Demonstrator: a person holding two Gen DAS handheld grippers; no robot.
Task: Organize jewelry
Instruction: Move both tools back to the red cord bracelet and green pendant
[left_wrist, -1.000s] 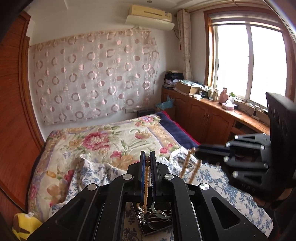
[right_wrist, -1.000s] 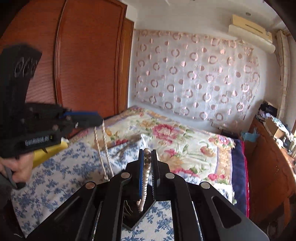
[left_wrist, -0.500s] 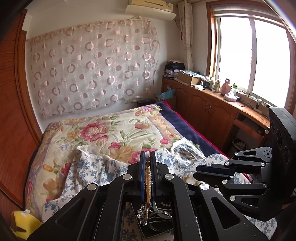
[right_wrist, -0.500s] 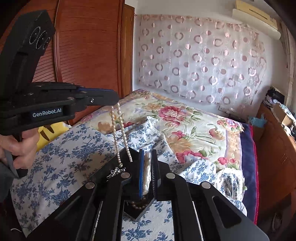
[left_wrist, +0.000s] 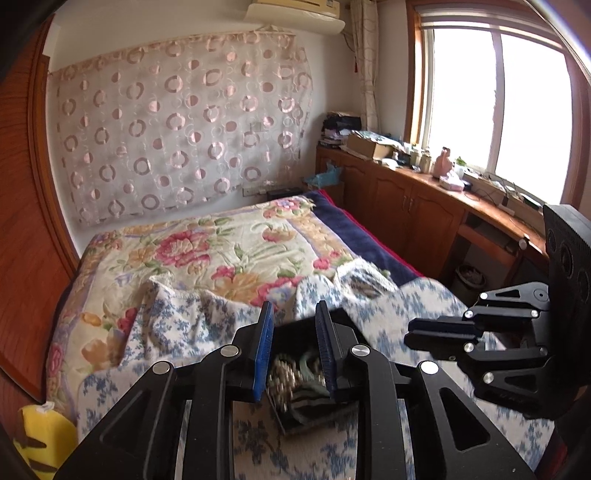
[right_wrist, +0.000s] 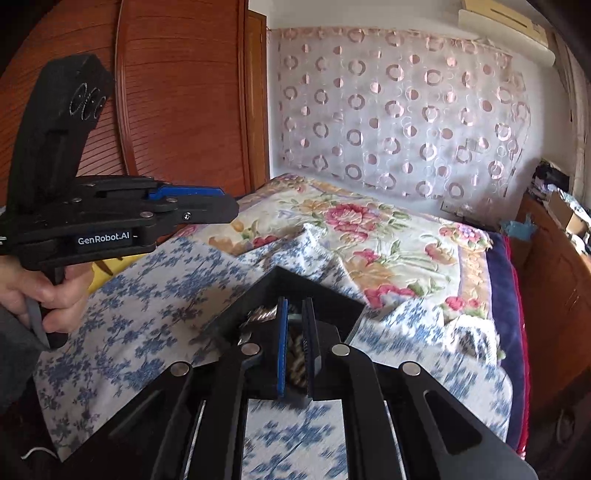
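A black jewelry tray (left_wrist: 295, 328) lies on the blue floral cloth and holds a blurred heap of beads and chains (left_wrist: 284, 373). My left gripper (left_wrist: 293, 314) hovers just over it. Its jaws are opening, with nothing pressed between the blue pads. In the right wrist view my right gripper (right_wrist: 294, 302) is low over the tray (right_wrist: 317, 291), shut on a pearl necklace (right_wrist: 295, 354) that runs down between its pads. The left gripper (right_wrist: 229, 210) sits up and to the left of it, held by a person's hand (right_wrist: 48, 295). The right gripper (left_wrist: 410, 334) shows at right in the left wrist view.
The blue floral cloth (right_wrist: 147, 295) covers the near bed, and a flowered bedspread (left_wrist: 207, 251) lies beyond it. A yellow plush toy (left_wrist: 40, 439) sits at lower left. Wooden cabinets (left_wrist: 413, 206) under the window line the right side. A wooden wardrobe (right_wrist: 177, 92) stands on the left.
Both grippers have sunk toward the tray. The left jaws have parted and the pearl strand has left them; it no longer hangs between the two grippers.
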